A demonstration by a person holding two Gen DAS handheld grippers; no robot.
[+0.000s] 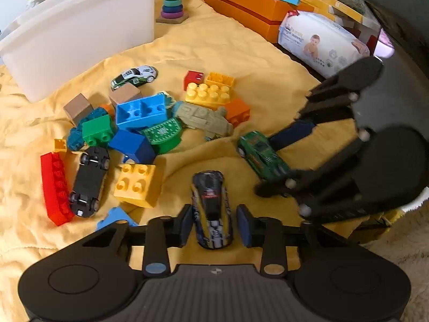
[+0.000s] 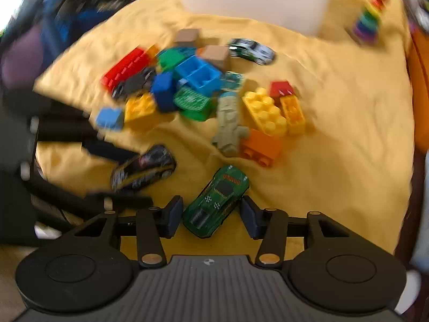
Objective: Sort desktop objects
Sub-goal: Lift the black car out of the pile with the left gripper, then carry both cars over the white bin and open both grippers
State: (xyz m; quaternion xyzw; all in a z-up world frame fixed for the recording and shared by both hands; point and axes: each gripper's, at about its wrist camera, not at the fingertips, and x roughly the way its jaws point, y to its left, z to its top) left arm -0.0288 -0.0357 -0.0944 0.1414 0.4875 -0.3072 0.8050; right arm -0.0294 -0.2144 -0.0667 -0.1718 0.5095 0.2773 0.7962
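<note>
In the left wrist view my left gripper (image 1: pixel 214 224) is open, its pads either side of a black, blue and yellow toy car (image 1: pixel 211 209) lying on the yellow cloth (image 1: pixel 241 45); gaps show on both sides. In the right wrist view my right gripper (image 2: pixel 211 216) is open around the rear of a green toy car (image 2: pixel 217 201), not touching it. The green car (image 1: pixel 261 154) and right gripper (image 1: pixel 284 161) also show in the left view; the dark car (image 2: pixel 144 167) shows in the right view. A heap of coloured bricks (image 1: pixel 139 112) lies beyond.
A white bin (image 1: pixel 80 29) stands at the far left of the cloth. A white-green car (image 1: pixel 135 76), an upturned black car (image 1: pixel 89 181), a ring stacker (image 1: pixel 173 0), orange boxes (image 1: pixel 241 8) and a wipes pack (image 1: pixel 319 43) are around.
</note>
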